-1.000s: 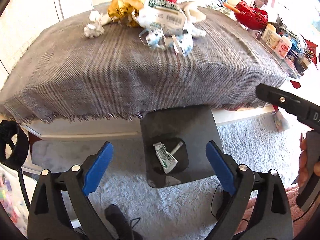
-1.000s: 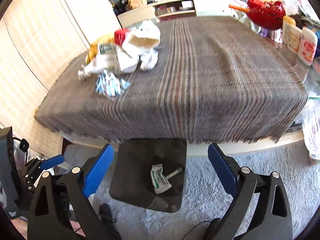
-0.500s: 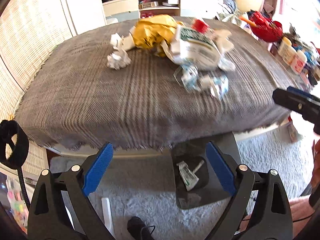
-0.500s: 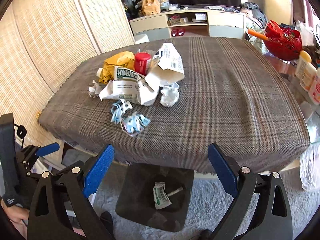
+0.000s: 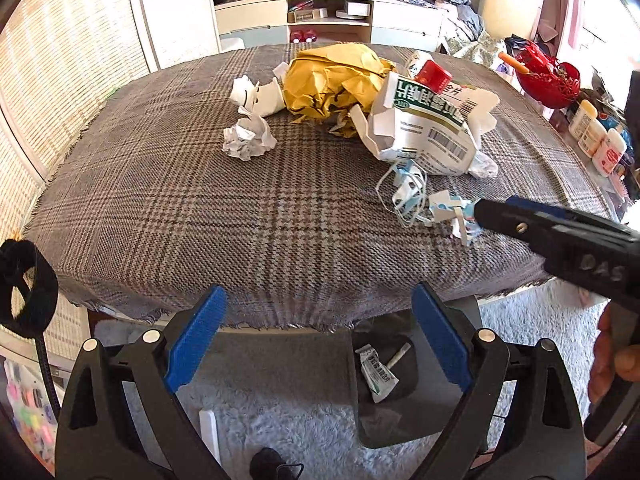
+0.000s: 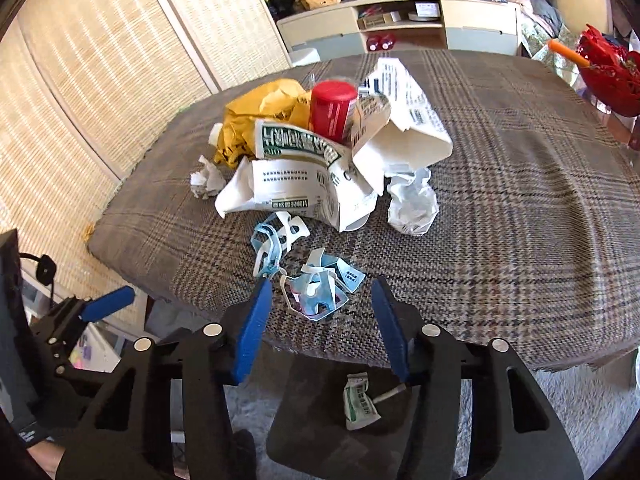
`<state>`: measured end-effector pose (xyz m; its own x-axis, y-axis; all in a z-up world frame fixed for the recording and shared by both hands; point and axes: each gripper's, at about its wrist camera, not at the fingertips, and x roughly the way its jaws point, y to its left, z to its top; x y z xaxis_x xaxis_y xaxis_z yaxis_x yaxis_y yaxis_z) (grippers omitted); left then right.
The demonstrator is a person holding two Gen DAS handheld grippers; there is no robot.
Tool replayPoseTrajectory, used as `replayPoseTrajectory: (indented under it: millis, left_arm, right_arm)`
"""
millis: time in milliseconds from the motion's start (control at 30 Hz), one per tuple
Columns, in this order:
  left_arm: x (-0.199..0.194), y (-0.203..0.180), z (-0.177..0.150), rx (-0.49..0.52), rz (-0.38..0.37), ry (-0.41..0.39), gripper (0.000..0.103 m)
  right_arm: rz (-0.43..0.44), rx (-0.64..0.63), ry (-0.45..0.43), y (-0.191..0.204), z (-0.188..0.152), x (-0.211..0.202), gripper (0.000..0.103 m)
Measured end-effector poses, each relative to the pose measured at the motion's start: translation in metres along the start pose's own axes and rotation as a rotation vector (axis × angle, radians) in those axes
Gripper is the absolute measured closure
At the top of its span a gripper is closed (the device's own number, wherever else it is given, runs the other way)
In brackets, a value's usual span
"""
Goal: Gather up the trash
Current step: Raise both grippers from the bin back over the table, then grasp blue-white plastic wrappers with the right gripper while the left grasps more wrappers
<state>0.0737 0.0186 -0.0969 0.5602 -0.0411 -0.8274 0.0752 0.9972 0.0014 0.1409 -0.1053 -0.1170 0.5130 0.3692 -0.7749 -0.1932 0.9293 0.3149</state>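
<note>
Right wrist view showed the biggest change: a second earlier the counter (image 6: 500, 208) had been seen from lower down, with the black bin (image 6: 320, 420) filling the space between the jaws, whereas now the near edge of the counter had been brought under the right hand-held gripper (image 6: 320, 316). Its jaws, wide apart half a second before, were caught closing, about half open, with the blue-and-white plastic scraps (image 6: 320, 292) lying between the blue pads but not yet pinched, as far as could be judged. Nothing was held.

The trash pile (image 6: 320, 152) was left where it had been, toward the far left corner of the counter: yellow crumpled paper, a torn white carton with green print, a red-capped bottle and paper wads. The second loop of blue plastic (image 6: 276, 240) lay just beyond the scraps, nearer the pile.

Left wrist view had also been shifted, from the bin toward the counter's near edge. The left hand-held gripper (image 5: 316, 340) was kept wide open and empty, below that edge. The bin, on the rug just off the near edge, already held a flattened green tube (image 5: 376, 372) and a small white stick (image 5: 398, 355).

From this it was judged that one drop had been completed and the next pick was under way, most of the trash still to be collected.
</note>
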Motion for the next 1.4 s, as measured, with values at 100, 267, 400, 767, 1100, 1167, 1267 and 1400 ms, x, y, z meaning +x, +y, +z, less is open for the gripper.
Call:
replayPoseTrajectory:
  millis: [100,267,400,767,1100,1167,1267,1400]
  left_arm:
    - [0.001,0.003,0.001,-0.007,0.000,0.000,0.014]
    - [0.003,0.004,0.005,-0.014,-0.008,-0.003,0.014]
    - [0.006,0.000,0.008,-0.008,-0.017,-0.002,0.014]
    - [0.020,-0.024,0.033,0.026,-0.049,-0.027,0.021]
    - [0.055,-0.044,0.052,0.039,-0.069,0.008,0.034]
    - [0.059,-0.044,0.055,0.034,-0.074,0.012,0.040]
    - [0.066,-0.045,0.059,0.024,-0.099,0.032,0.055]
    - [0.069,-0.049,0.059,0.031,-0.140,0.049,0.074]
  right_arm:
    - [0.013,0.006,0.009,0.001,0.002,0.009,0.059]
    - [0.027,-0.013,0.029,0.008,0.002,0.020,0.077]
    - [0.017,-0.028,-0.003,0.004,0.003,0.004,0.082]
    - [-0.027,0.029,-0.028,-0.041,0.005,-0.017,0.082]
    - [-0.045,0.037,-0.020,-0.059,0.001,-0.014,0.082]
    - [-0.043,0.028,-0.018,-0.059,0.002,-0.013,0.082]
    - [-0.036,0.026,-0.021,-0.057,0.003,-0.013,0.082]
    - [-0.020,0.031,-0.024,-0.057,0.001,-0.015,0.082]
